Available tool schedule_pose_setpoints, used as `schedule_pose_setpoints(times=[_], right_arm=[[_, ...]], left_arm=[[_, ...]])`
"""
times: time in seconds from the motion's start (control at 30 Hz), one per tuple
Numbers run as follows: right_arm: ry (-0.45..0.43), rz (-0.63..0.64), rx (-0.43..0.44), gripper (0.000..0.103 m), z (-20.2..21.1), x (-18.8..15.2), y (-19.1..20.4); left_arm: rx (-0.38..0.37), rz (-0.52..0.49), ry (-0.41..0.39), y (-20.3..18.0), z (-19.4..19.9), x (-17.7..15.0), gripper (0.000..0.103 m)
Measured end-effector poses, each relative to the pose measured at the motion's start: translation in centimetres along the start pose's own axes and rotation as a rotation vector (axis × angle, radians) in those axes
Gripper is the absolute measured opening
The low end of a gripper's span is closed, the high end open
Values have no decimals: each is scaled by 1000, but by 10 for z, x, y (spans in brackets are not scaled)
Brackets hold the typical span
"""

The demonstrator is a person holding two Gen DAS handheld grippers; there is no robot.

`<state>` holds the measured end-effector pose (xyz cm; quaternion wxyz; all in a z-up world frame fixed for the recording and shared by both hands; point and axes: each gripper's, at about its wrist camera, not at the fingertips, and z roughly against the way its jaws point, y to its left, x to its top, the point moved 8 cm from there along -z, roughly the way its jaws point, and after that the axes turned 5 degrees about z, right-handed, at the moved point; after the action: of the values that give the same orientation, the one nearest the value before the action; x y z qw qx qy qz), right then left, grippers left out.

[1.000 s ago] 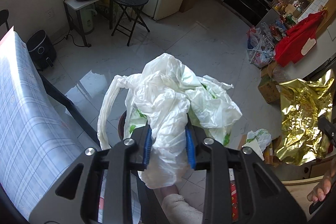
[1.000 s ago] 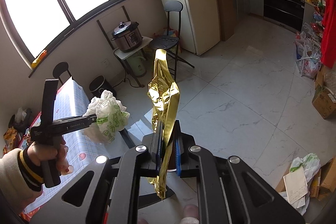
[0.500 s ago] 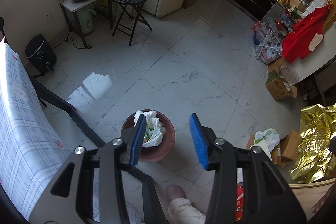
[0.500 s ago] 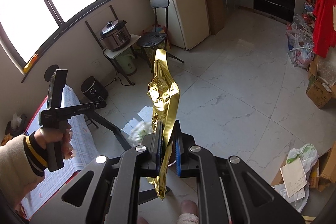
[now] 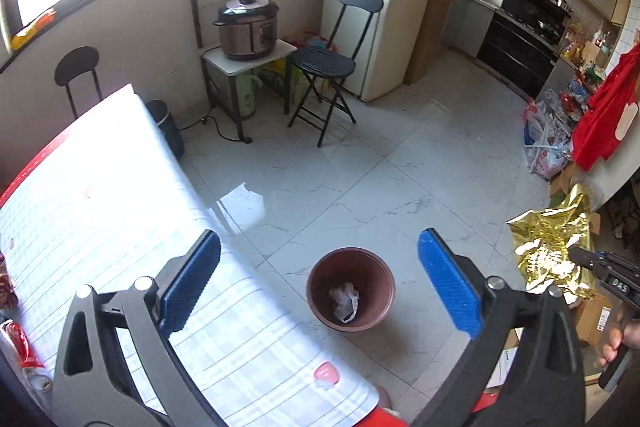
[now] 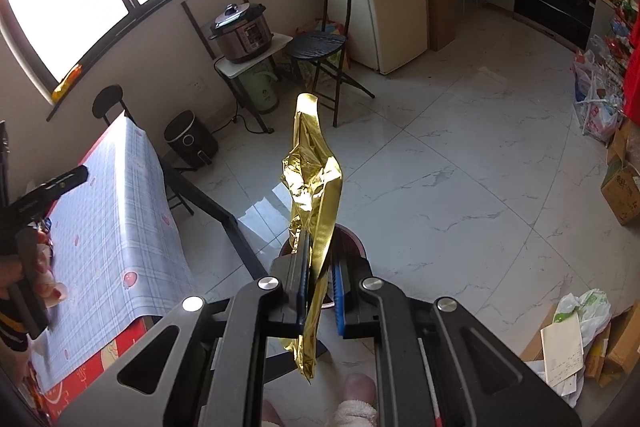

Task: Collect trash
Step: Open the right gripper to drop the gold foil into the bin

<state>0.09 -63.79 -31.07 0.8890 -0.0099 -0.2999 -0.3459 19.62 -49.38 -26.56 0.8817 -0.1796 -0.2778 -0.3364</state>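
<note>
- Gold foil wrapper [image 6: 316, 187] stands up the middle of the right wrist view, pinched between the blue pads of the right hand-held gripper [image 6: 320, 277], which are pressed together on its lower part; its crumpled tail hangs below the jaws.
- In the left wrist view the same foil shows at the right edge of the frame, above the person's hand [image 5: 618, 339].
- Left hand-held gripper [image 5: 320, 281] has just been opening and now stands spread wide, nothing between its blue pads [image 5: 192, 283].
- Between those pads, lower centre of the frame, the brown bin [image 5: 352, 291] sits on the floor with a crumpled white plastic bag [image 5: 344, 301] lying at its bottom.
- Worktop [image 5: 120, 227] with a checked cloth fills the lower left of the left wrist view; its curved edge passes just left of the bin, apart from it.
- White marble floor [image 5: 400, 187] lies open across the centre and right of the frame, from the bin up to a black folding chair [image 5: 328, 67] and a small stand carrying a pressure cooker [image 5: 248, 27] at upper centre.
- Cardboard boxes [image 6: 620, 195] and bags crowd the right edge of the right wrist view.
</note>
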Motion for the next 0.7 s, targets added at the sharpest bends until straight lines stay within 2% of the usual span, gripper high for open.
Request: schedule_pose_setpoints(times=[0.1, 0.17, 0.27, 0.37, 0.5, 0.6, 0.7], right_arm=[[43, 73, -10, 11, -30, 5, 21], [67, 129, -17, 11, -50, 10, 36], [97, 197, -33, 11, -75, 18, 53], [124, 249, -52, 11, -99, 25, 66], [143, 269, -60, 11, -120, 32, 77], [149, 272, -64, 12, -129, 37, 81], [146, 277, -68, 12, -136, 43, 87]], left_arm=[[16, 50, -28, 30, 34, -9, 97], [-10, 97, -35, 46, 55, -17, 97], [-26, 181, -79, 71, 87, -27, 97], [-8, 272, -126, 97, 115, -37, 97], [61, 338, -158, 129, 144, -47, 97], [144, 353, -155, 152, 160, -56, 97], [178, 393, -157, 169, 170, -65, 97]])
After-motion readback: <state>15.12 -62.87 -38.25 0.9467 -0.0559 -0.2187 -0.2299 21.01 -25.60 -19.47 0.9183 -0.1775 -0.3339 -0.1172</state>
